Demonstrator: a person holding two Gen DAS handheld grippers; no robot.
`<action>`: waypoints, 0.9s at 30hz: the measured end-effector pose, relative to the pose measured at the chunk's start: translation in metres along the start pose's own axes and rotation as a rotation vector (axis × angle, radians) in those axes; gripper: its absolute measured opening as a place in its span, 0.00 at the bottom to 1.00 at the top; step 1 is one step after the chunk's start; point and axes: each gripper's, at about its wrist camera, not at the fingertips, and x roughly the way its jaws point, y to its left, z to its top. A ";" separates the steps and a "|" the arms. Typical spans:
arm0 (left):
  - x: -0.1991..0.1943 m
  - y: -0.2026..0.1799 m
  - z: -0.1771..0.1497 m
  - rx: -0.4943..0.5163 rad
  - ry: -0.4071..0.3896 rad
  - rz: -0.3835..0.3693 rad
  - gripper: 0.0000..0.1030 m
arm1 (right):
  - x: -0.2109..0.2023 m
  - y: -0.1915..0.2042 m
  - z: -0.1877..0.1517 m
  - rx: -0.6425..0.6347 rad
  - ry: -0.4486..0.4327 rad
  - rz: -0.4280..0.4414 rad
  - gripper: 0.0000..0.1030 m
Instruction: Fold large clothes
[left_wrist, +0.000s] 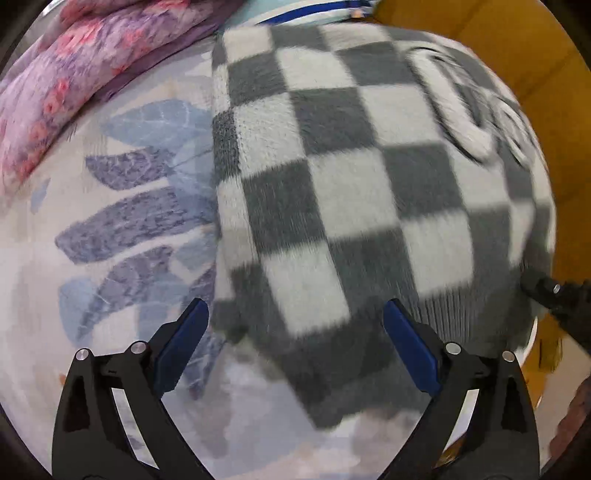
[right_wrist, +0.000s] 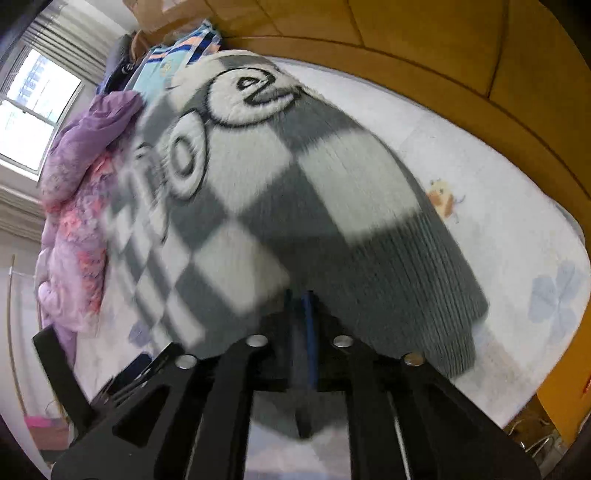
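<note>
A grey-and-white checkered fleece sweater (left_wrist: 351, 177) with black lettering lies on a bed sheet (left_wrist: 110, 229) with a blue leaf print. My left gripper (left_wrist: 295, 317) is open, its blue pads either side of the sweater's near edge, holding nothing. The right gripper shows at the far right of the left wrist view (left_wrist: 554, 291), at the sweater's ribbed hem. In the right wrist view the sweater (right_wrist: 266, 192) fills the middle, and my right gripper (right_wrist: 303, 310) is shut on its ribbed grey hem, lifting it off the sheet (right_wrist: 498, 206).
A purple floral quilt (left_wrist: 55, 81) is bunched at the back left; it also shows in the right wrist view (right_wrist: 77, 206). Striped clothes (right_wrist: 173, 55) are piled beyond the sweater. A wooden bed frame (right_wrist: 461, 66) curves along the right. A window (right_wrist: 33, 107) is at the left.
</note>
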 end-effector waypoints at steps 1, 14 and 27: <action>-0.009 0.001 -0.004 0.007 -0.008 -0.002 0.93 | -0.007 0.002 -0.004 -0.006 -0.009 -0.005 0.31; -0.144 0.026 -0.043 0.006 -0.127 -0.031 0.93 | -0.110 0.079 -0.093 -0.221 -0.296 -0.153 0.91; -0.272 0.069 -0.111 0.033 -0.262 -0.001 0.93 | -0.160 0.165 -0.178 -0.313 -0.368 -0.079 0.92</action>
